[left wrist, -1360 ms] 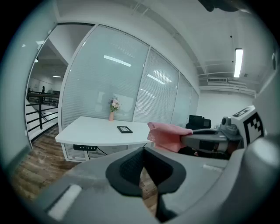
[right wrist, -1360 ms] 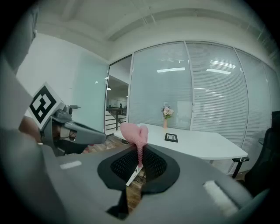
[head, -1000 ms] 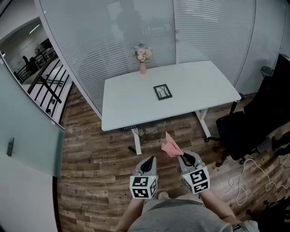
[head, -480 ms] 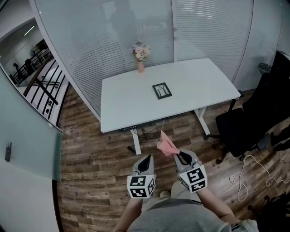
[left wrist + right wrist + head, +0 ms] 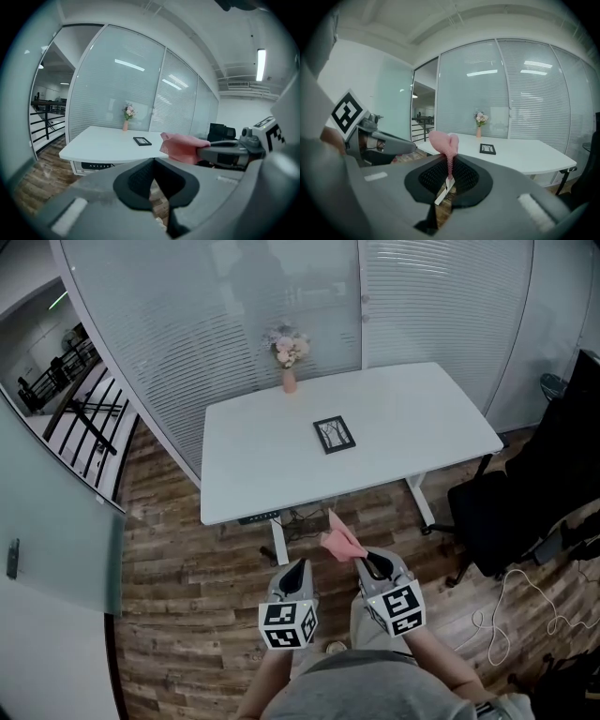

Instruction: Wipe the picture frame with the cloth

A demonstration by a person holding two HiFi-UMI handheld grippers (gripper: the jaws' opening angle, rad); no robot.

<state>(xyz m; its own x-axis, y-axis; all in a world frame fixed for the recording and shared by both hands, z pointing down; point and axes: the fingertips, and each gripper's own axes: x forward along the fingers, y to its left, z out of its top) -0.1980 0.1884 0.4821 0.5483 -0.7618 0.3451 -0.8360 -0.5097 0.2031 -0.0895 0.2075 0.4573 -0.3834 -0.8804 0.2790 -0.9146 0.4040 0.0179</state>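
A small black picture frame [image 5: 335, 434] lies flat near the middle of the white table [image 5: 253, 474]; it also shows in the left gripper view [image 5: 142, 140] and the right gripper view [image 5: 487, 148]. My right gripper [image 5: 367, 562] is shut on a pink cloth [image 5: 339, 542], which sticks up from its jaws [image 5: 444, 143]. The left gripper [image 5: 296, 570] is shut with nothing in it. Both grippers hang over the wooden floor, short of the table's near edge. From the left gripper view the pink cloth [image 5: 183, 146] shows held at the right.
A pink vase of flowers [image 5: 289, 354] stands at the table's far edge against a glass wall with blinds. A black office chair [image 5: 525, 493] sits at the right of the table. Cables [image 5: 511, 610] lie on the floor at the right.
The view has closed in on the table a little; both grippers have shifted slightly left and lower in the picture. The cloth stays in the right gripper.
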